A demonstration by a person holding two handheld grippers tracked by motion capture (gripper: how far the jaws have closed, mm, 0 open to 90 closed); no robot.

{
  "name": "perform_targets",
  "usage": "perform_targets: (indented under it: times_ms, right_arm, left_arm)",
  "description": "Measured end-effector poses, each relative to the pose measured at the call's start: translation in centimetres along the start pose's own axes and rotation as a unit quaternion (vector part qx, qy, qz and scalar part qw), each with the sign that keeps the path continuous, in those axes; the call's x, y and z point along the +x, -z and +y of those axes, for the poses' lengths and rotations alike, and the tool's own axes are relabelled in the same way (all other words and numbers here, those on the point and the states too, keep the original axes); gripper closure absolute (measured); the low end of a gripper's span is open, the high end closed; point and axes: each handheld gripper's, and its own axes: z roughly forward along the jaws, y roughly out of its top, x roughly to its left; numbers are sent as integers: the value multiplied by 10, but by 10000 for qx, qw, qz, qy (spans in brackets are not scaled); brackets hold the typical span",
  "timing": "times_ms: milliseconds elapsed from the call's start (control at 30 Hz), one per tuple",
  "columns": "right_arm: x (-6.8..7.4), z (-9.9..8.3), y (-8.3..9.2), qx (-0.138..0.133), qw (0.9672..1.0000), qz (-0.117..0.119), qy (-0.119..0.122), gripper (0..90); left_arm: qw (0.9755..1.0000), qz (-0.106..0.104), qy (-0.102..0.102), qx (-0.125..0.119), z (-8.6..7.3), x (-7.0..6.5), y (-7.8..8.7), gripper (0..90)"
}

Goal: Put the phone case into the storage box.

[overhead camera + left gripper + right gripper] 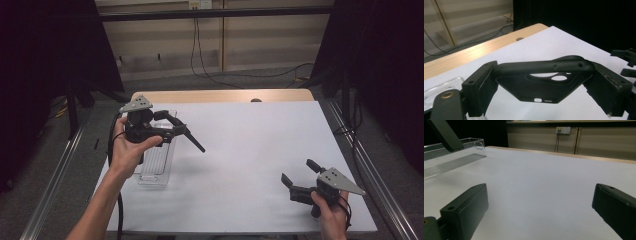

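Left claw [544, 87] grips a black phone case [541, 82]; no readable writing.

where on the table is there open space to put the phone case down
The widest bare patch is the white table top between the clear tray at its left edge and the right tool. The far strip toward the wooden edge is also free. The left tool, holding the phone case, crowds the tray.
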Motion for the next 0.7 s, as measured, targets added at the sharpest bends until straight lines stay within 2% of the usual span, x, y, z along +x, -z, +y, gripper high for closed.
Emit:
perform_targets:
  times_ms: [333, 700]
  right_arm:
    - [-2, 0, 0, -6, 10000, 24, -10, 0]
    - [0, -1, -2, 29, 10000, 82, 31, 0]
  left_arm:
    - [9993, 348, 141, -42, 9, 16, 10, 148]
    - [9972, 694, 276, -49, 20, 36, 16, 148]
